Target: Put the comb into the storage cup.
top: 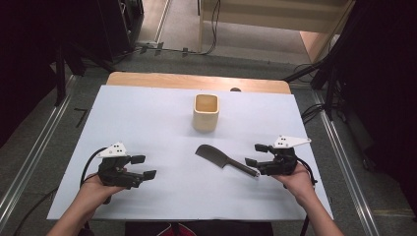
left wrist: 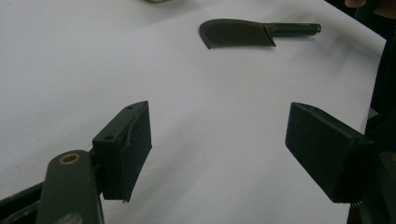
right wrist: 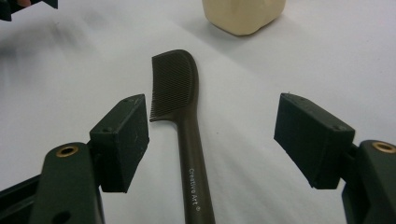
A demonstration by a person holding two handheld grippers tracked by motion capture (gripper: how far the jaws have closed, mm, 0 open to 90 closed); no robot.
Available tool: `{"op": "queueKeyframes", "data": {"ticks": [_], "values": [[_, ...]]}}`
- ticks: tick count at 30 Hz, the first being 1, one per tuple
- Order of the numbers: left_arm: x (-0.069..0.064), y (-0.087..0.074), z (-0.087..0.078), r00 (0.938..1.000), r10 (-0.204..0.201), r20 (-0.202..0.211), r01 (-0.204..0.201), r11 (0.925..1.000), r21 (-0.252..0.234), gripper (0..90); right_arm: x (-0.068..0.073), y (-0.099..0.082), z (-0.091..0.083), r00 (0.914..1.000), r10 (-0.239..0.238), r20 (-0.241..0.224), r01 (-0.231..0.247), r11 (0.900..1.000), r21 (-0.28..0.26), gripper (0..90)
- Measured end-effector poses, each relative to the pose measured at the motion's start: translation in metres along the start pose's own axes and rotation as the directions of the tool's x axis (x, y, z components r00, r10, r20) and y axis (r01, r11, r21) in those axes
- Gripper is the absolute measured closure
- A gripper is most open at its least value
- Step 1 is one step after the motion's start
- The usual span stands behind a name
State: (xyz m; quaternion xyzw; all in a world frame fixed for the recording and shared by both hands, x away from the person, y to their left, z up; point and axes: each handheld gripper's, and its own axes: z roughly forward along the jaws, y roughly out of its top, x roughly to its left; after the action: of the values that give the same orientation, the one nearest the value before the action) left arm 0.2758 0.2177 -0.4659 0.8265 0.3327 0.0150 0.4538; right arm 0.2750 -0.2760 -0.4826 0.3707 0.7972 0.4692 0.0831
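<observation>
High view: a dark comb [top: 223,160] lies flat on the white table [top: 147,118], handle end just beside the right gripper [top: 255,155], head pointing far-left toward a cream cup [top: 205,112]. The left gripper [top: 145,166] sits well apart — jaws wide, empty.

Left gripper view: jaws apart over bare table; the comb [left wrist: 243,32] lies far off, crosswise.

Right gripper view: jaws spread wide on either side of the comb's handle [right wrist: 194,172], not touching it — teeth face left.

Matt dark plastic comb [right wrist: 180,98], smooth cream cup [top: 205,112], matt white tabletop [top: 147,123]

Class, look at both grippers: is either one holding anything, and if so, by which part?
Nothing is held. The right gripper stands open astride the comb's handle without pressing it; the left gripper is open over bare table.
</observation>
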Motion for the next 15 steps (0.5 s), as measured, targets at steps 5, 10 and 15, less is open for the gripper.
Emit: {"op": "queueKeyframes", "data": {"ticks": [5, 10, 15], "values": [[0.0, 0.0, -0.001, 1.0, 0.002, 0.001, -0.002, 1.0, -0.001, 23.6, 0.001, -0.005, 0.004, 1.0, -0.002, -0.004, 0.002, 0.9999, 0.016, 24.5], [0.001, 0.001, -0.001, 1.0, -0.002, -0.004, 0.002, 1.0, -0.008, 23.6, 0.001, -0.008, 0.006, 1.0, -0.001, 0.003, 0.001, 0.9996, 0.026, 24.7], [0.002, 0.001, -0.002, 0.9999, -0.003, -0.01, 0.003, 0.9999, -0.012, 23.6, 0.003, -0.015, 0.008, 1.0, 0.002, 0.007, -0.002, 0.9989, 0.046, 24.8]]}}
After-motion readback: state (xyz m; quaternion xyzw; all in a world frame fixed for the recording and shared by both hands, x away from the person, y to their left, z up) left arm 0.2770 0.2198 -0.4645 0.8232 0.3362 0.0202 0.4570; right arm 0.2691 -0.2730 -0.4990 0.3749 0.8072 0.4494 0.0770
